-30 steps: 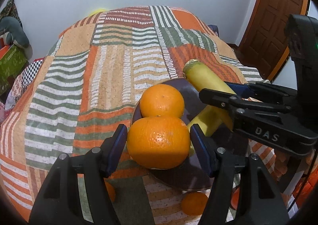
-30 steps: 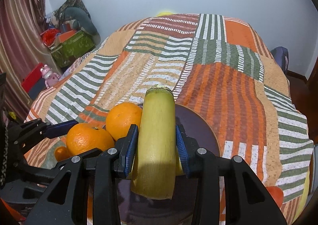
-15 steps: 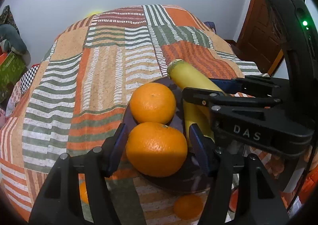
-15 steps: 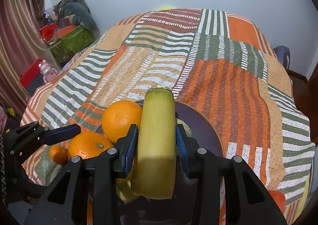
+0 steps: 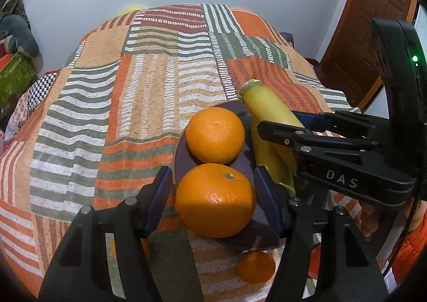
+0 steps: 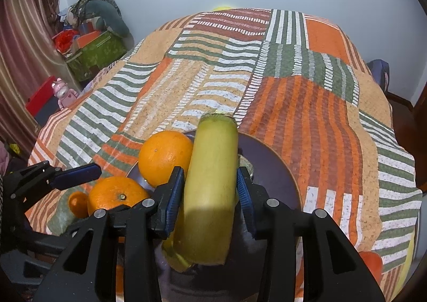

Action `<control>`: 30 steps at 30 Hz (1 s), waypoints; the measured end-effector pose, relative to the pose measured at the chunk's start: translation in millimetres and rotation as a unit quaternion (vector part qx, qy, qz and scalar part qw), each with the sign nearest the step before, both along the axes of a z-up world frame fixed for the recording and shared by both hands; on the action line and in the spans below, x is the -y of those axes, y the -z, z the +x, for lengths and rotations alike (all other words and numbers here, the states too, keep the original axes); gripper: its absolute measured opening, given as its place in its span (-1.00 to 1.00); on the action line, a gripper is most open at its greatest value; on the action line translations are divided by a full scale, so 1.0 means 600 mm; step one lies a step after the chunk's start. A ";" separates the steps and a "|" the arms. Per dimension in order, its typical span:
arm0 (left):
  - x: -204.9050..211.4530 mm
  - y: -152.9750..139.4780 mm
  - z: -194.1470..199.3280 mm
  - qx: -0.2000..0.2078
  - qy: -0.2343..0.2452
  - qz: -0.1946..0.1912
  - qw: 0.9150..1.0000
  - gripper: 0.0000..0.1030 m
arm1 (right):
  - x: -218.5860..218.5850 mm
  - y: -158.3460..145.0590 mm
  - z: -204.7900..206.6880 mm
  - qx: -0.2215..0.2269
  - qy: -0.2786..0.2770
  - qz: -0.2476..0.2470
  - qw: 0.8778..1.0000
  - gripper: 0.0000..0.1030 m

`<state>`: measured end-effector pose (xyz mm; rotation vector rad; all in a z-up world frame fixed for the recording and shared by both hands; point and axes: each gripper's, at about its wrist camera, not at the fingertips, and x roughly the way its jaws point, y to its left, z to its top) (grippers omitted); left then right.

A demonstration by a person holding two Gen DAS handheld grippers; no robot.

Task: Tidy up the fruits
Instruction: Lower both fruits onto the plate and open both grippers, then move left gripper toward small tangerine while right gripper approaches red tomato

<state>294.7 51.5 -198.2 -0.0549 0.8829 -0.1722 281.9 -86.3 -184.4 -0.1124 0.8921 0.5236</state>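
Observation:
A dark purple plate (image 5: 246, 141) lies on the striped bedspread. One orange (image 5: 215, 135) sits on it. My left gripper (image 5: 210, 195) has just opened around a second orange (image 5: 215, 200) that rests on the plate's near edge; gaps show beside both pads. My right gripper (image 6: 210, 195) is shut on a yellow banana (image 6: 210, 181) and holds it over the plate (image 6: 277, 165); another banana (image 5: 269, 163) lies under it. In the right wrist view the oranges (image 6: 165, 157) (image 6: 117, 195) sit left of the banana.
Small oranges (image 5: 256, 267) (image 6: 77, 203) lie on the bedspread (image 5: 149, 93) beside the plate. A green box (image 6: 96, 53) and toys stand left of the bed. A wooden door (image 5: 373, 21) is at the right.
My left gripper lowered its orange onto the plate's near edge and its jaws have parted slightly. My right gripper moved a little over the plate with the banana still held.

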 end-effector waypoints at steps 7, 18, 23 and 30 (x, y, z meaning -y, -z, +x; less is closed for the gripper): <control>-0.012 -0.013 -0.020 0.006 -0.006 0.000 1.000 0.23 | -0.003 -0.001 -0.020 -0.016 -0.011 0.020 1.000 -0.24; -0.033 -0.043 -0.056 0.020 -0.020 0.007 1.000 0.23 | -0.001 -0.018 -0.059 -0.015 -0.020 0.032 0.999 -0.21; -0.032 -0.064 -0.078 0.031 -0.023 0.016 0.999 0.23 | 0.021 -0.042 -0.078 0.013 -0.005 0.024 1.000 -0.21; -0.038 -0.092 -0.108 0.052 -0.036 0.029 0.998 0.36 | 0.087 -0.072 -0.098 0.041 0.035 0.022 0.998 -0.21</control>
